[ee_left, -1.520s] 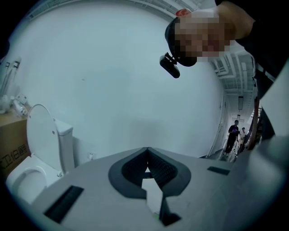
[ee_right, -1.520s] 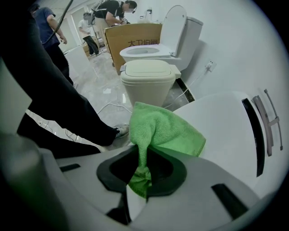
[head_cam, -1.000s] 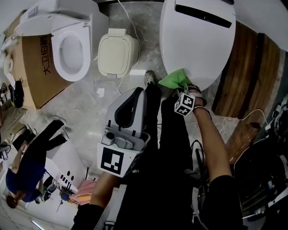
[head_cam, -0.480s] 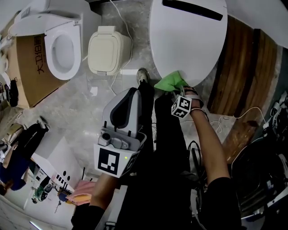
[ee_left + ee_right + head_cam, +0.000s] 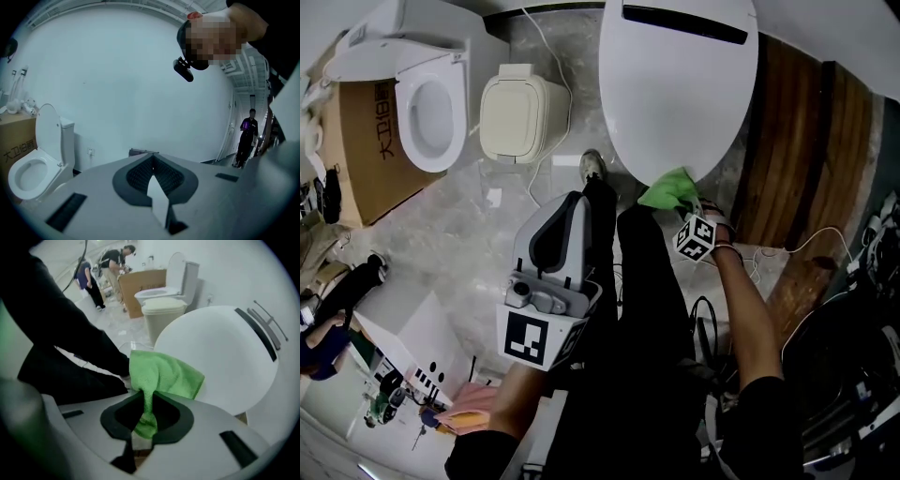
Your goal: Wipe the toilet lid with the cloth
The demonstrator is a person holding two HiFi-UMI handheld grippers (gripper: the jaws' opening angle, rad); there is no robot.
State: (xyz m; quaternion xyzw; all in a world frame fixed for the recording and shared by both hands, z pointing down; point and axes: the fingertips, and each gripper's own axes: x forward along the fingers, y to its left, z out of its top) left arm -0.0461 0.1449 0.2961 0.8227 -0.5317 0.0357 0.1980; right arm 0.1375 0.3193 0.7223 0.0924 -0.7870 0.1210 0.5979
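R tongs clamp fuzzy green cloth against smooth oval lid; L tongs together.

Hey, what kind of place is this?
Likely a sanitary-ware showroom or test room: an open toilet, a beige closed toilet and a white-lidded toilet share one floor, beside a cardboard box.

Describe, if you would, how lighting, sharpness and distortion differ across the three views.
Head view: evenly lit, sharp, edges bent by the wide lens. Left gripper view: dim, bluish, dark rounded corners. Right gripper view: brighter, cloth crisp, toilet lid nearly washed out.
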